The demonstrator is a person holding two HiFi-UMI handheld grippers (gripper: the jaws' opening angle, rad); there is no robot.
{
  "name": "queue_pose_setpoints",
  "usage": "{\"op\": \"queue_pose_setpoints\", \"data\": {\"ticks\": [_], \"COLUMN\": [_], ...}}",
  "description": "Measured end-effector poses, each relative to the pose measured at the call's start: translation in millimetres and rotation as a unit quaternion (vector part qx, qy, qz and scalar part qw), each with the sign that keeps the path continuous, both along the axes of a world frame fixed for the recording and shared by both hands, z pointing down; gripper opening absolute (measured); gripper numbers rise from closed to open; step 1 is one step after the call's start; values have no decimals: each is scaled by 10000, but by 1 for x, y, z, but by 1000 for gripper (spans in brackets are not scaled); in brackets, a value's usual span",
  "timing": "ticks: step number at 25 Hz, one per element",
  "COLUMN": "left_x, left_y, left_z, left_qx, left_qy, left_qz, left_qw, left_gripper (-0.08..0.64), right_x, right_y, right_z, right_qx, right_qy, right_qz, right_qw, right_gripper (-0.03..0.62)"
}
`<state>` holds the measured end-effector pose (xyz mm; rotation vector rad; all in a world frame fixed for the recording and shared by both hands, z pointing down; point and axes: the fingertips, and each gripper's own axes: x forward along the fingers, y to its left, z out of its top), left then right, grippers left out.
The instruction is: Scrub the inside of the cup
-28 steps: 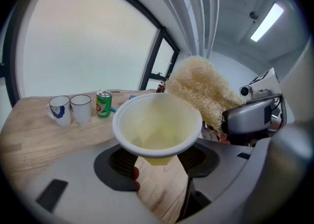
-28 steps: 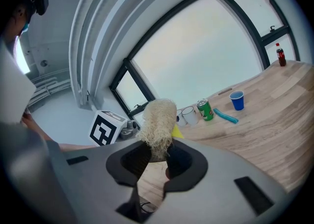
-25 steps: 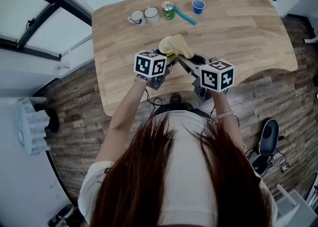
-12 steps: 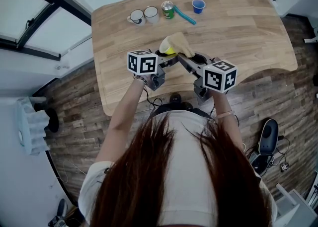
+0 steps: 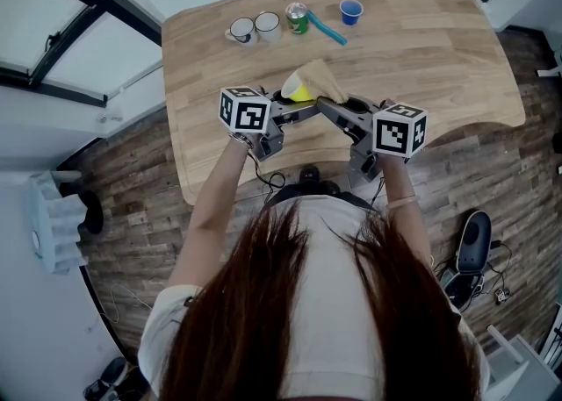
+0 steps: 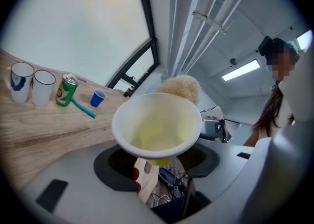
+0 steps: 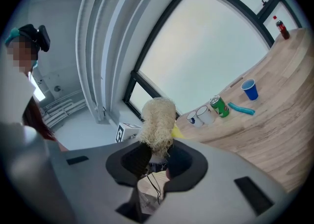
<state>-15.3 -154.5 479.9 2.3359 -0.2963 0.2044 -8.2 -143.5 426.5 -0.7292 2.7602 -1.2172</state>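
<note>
The cup (image 6: pixel 157 130) is clamped by its yellow base between the jaws of my left gripper (image 6: pixel 157 163). I hold it up off the table (image 5: pixel 421 57) and tipped so its white inside faces back at me, a tilt I judge is meant to let the scrubber in. My right gripper (image 7: pixel 156 155) is closed on the fibrous scrubber (image 7: pixel 158 120), its tuft standing out past the jaws so fibres, not pads, meet the wall. In the left gripper view the tuft sits behind the rim at 1 o'clock, not yet inside. Two mugs (image 5: pixel 267 25), a can (image 5: pixel 297 17) and a blue cup (image 5: pixel 350 10) stand at 12 o'clock, well apart.
</note>
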Motion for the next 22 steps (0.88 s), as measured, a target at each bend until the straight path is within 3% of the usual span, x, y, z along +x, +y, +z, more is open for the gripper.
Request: {"op": "queue_pose_setpoints", "data": {"ticks": [13, 22], "left_x": [1, -2], "left_y": [27, 42], "left_z": [-24, -43], "left_qx": [62, 56], "left_qy": [304, 603], "left_qz": [1014, 1561], "left_qw": [9944, 9859], "left_gripper": [253, 253], "right_x": [7, 7], "right_y": [5, 12], "right_z": [-10, -24], "right_qx": [-156, -354], "right_qy": [-540, -1238], "right_qz": [-291, -502], "right_qw": [9980, 9904], "right_gripper": [91, 91]}}
